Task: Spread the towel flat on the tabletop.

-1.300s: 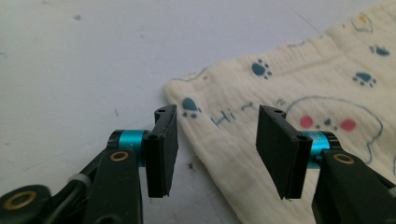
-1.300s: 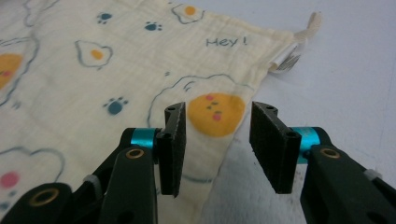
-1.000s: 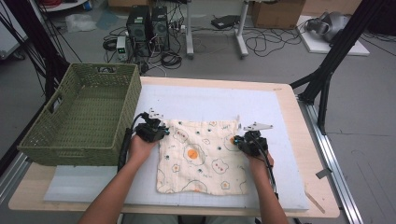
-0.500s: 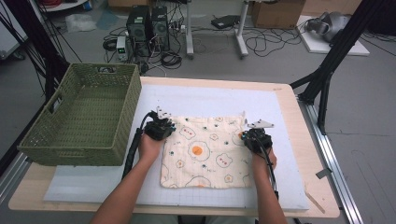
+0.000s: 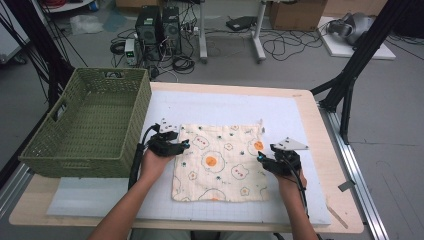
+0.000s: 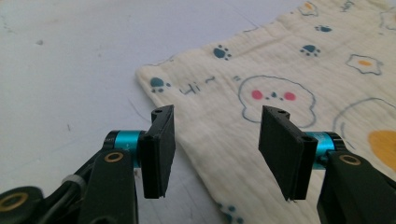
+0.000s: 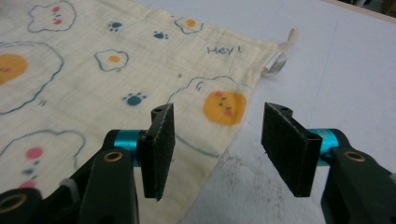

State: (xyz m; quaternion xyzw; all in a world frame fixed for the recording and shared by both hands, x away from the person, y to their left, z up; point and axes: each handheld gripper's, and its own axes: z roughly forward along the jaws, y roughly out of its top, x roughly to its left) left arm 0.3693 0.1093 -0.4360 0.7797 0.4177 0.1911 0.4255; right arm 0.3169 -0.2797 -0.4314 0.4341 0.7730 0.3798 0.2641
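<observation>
Cloth [image 5: 220,162] flat on white mat, mid table [image 5: 320,210], beside green basket [image 5: 85,125]. Not gripped yet; any fold or lift is left to do (my read). Left gripper [image 6: 215,135] fingers spread, straddling cloth's left edge nr corner. Right gripper [image 7: 217,140] fingers spread over right edge. Gripper views show edge betw fingers, plus loop tag [image 7: 282,49]; high view gives overall layout w/ basket.

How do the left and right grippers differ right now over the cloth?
The left gripper straddles the cloth's left edge near its far corner; the right gripper straddles the right edge, farther from its tagged far corner. In the high view the left sits farther up the table than the right. Both are open, holding nothing.
</observation>
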